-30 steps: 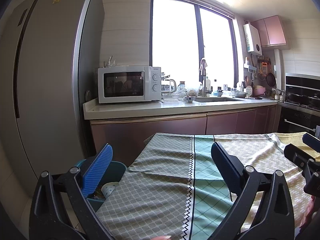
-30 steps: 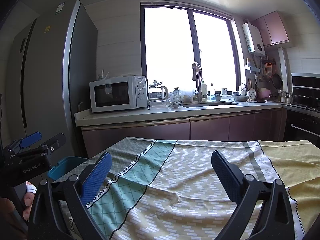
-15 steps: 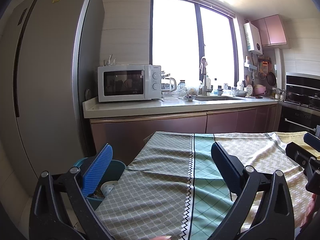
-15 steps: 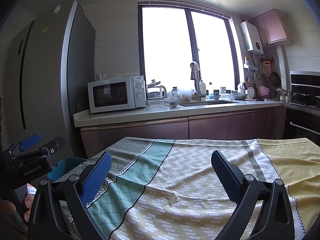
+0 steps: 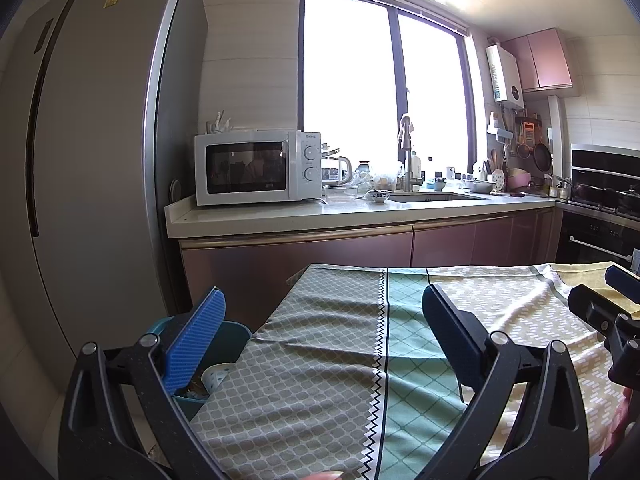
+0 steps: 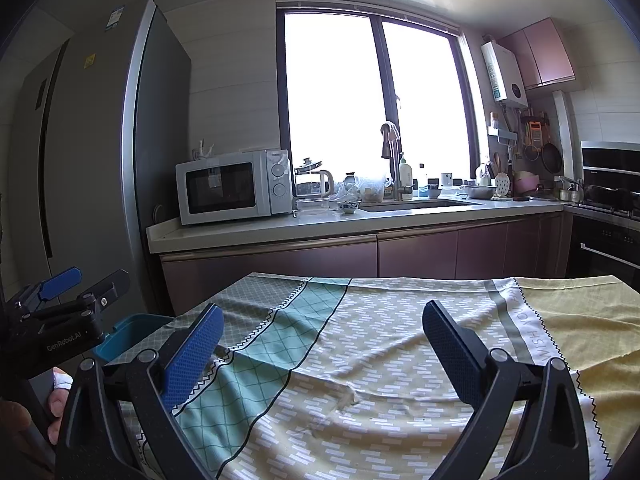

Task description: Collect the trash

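Both grippers level, jaws spread, nothing held.

The left gripper (image 5: 320, 332) points toward 12 o'clock with its blue pads (image 5: 196, 344) wide apart; the right gripper (image 6: 320, 344) does likewise, its neighbour showing at 9 o'clock in a bare hand (image 6: 24, 420).

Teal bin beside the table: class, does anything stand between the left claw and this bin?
Nothing visible blocks it. The open left claw hangs over the tablecloth edge, and the teal bin sits just below its left finger, partly hidden by that finger and the cloth.
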Available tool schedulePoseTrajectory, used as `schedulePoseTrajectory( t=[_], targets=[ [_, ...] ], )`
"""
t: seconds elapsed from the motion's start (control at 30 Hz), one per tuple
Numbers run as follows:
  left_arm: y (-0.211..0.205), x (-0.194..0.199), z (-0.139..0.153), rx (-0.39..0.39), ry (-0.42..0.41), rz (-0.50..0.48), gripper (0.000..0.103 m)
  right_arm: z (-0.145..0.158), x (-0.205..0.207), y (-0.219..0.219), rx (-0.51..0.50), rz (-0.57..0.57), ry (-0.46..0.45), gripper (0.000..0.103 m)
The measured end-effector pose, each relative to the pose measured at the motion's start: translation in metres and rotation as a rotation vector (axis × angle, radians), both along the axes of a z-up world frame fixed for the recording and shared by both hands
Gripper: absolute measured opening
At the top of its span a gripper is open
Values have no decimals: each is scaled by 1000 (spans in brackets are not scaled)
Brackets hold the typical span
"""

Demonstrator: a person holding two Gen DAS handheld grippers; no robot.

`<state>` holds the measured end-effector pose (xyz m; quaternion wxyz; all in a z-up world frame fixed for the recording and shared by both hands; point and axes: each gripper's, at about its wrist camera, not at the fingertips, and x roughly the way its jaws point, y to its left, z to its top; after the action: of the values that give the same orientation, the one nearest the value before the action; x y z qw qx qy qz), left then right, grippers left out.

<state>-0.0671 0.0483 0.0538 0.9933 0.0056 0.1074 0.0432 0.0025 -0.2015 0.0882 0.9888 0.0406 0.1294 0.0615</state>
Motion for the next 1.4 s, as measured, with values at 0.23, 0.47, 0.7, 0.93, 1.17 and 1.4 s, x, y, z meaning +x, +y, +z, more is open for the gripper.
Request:
schedulePoseTrajectory(
  t=[0.23, 0.47, 0.7, 0.93, 1.17, 1.4],
  targets=[
    [-1, -1, 0, 2, -1, -3, 97, 0, 0, -1, 0, 0, -2, 96],
    [-1, 0, 0, 2, 0, -6, 97, 0, 0, -1, 1, -3, -4, 96],
    [-1, 0, 0, 2, 1, -5, 97, 0, 1, -2, 3, -4, -2, 96],
    [-3, 2, 0, 5, 0, -7, 97, 0, -2, 0, 4, -12, -3, 96],
    [-3, 2, 0, 6, 0, -6, 97, 0, -3, 0, 3, -13, -1, 96],
    [-4, 3, 0, 14, -5, -7, 97, 0, -3, 0, 3, -13, 0, 96]
  ],
)
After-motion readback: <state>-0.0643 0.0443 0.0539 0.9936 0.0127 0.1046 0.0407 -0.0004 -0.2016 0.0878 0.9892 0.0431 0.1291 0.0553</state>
